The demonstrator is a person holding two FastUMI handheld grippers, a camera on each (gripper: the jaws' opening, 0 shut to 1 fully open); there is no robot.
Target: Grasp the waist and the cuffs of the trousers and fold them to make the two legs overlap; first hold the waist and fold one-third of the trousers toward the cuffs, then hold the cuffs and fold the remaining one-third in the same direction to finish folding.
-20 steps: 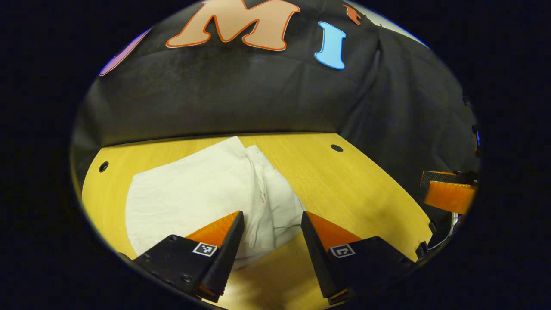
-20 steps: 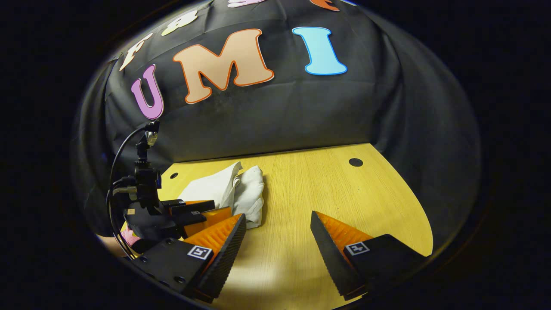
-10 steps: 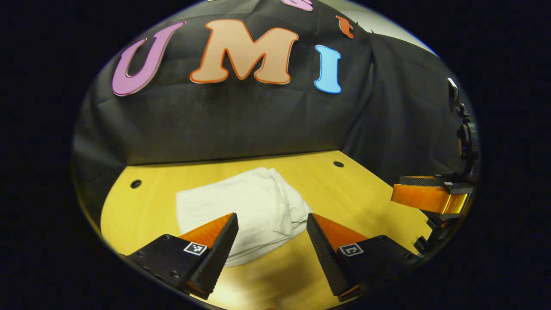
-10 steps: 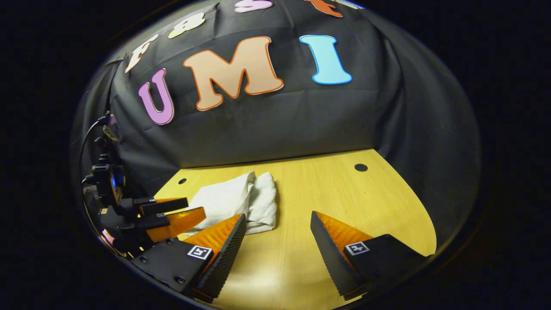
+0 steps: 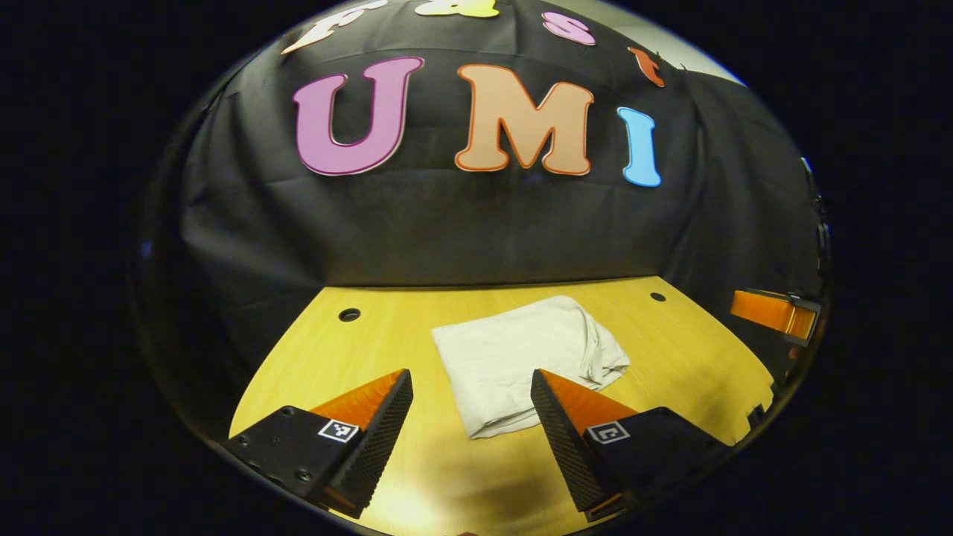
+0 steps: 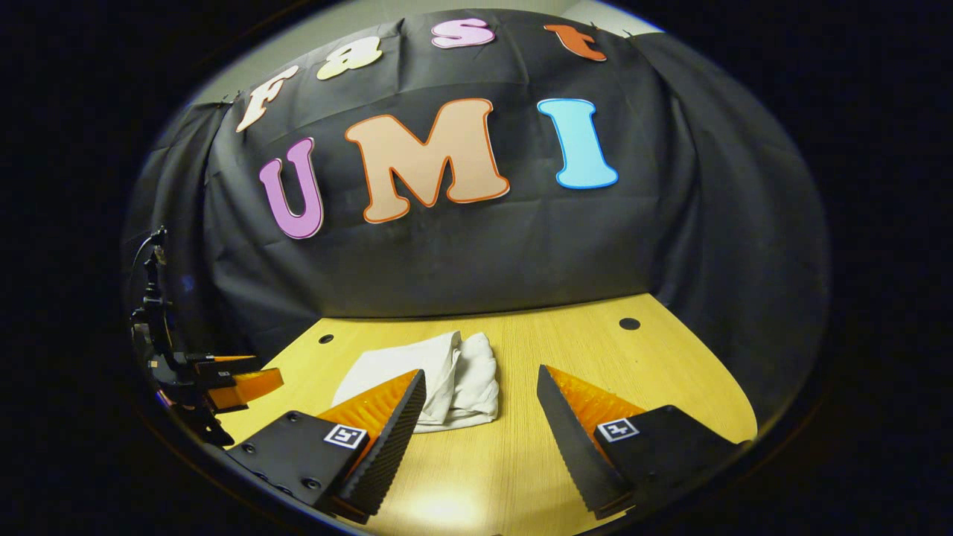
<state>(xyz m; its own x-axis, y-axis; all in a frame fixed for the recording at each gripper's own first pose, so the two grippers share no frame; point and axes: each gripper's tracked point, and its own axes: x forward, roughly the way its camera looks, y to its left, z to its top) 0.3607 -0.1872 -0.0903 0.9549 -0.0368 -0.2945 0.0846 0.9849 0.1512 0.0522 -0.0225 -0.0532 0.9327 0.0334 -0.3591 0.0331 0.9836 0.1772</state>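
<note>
Left gripper view: trousers lie folded on the table; both the left gripper and right gripper gape, empty. A careless brush could undo the loose bundle.

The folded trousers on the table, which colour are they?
The trousers are plain off-white, with no pattern; the left gripper view shows them best.

Yellow wooden table, round holes near far edge, black cloth wall behind
</note>
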